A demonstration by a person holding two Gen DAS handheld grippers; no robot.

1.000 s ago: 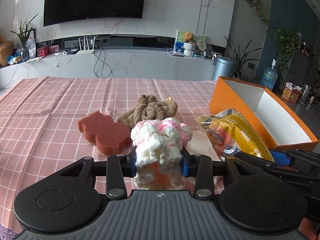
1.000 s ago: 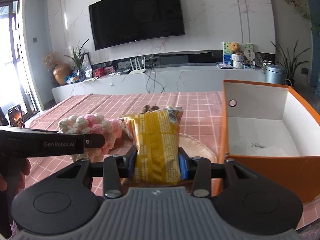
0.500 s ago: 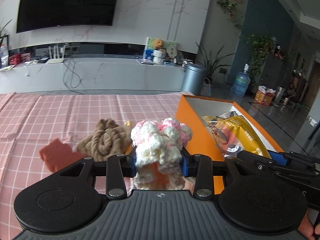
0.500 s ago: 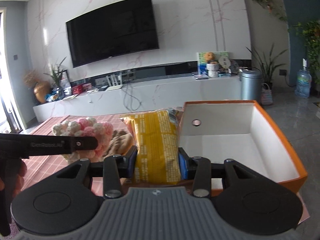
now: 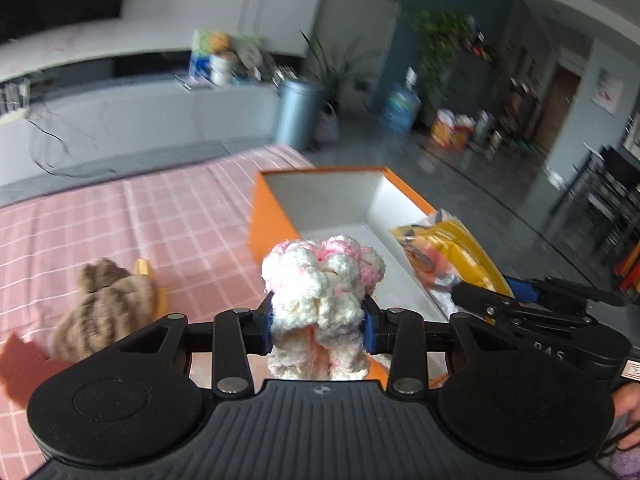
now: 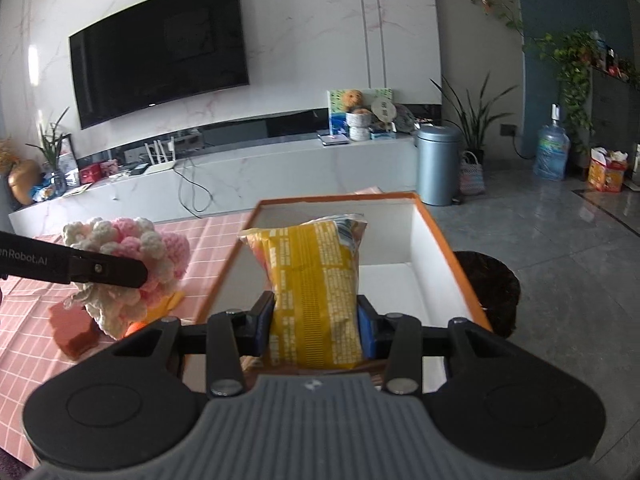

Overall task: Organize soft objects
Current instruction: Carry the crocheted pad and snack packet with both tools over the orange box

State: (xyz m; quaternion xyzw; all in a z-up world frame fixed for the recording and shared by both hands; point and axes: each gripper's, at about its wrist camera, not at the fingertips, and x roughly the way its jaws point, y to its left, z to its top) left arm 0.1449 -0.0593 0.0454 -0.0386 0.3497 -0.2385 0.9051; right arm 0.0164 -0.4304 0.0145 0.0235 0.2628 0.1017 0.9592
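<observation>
The left hand-held gripper [image 5: 318,330] pinches a white-and-pink crocheted bundle [image 5: 322,284] between its blue pads, holding it above the near left edge of the orange box [image 5: 276,216]. The right hand-held gripper [image 6: 316,332] is clamped on a yellow snack bag [image 6: 314,276], which stands upright over the box's white interior [image 6: 384,280]. On the tabletop, covered by a pink checked cloth [image 5: 120,224], a brown knotted rope toy [image 5: 106,308] lies left of the box, with a reddish sponge [image 5: 20,364] just beside it at the picture's edge. In the right wrist view the bundle [image 6: 128,264] hangs left of the box, above the sponge [image 6: 76,326].
</observation>
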